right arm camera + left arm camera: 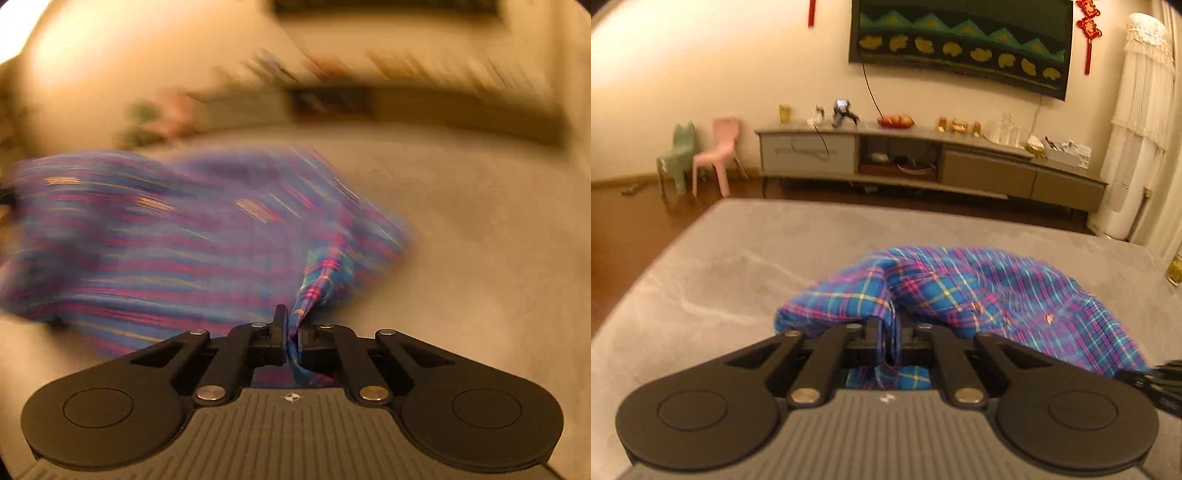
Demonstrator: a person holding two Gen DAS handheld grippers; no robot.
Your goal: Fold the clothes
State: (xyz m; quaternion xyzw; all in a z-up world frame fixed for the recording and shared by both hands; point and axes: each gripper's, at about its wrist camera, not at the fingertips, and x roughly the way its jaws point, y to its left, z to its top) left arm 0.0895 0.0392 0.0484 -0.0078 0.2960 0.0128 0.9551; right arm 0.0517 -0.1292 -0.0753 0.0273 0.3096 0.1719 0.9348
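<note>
A blue, pink and yellow plaid garment lies bunched on a grey marbled table. My left gripper is shut on a fold of its near edge, and the cloth spreads ahead and to the right. In the right wrist view the same plaid garment is heavily motion-blurred and stretches to the left. My right gripper is shut on a pinched corner of it, just above the grey table.
Beyond the table stands a long low TV cabinet with small items on top, under a wall screen. A pink chair and a green chair stand at the left. A glass stands at the table's right edge.
</note>
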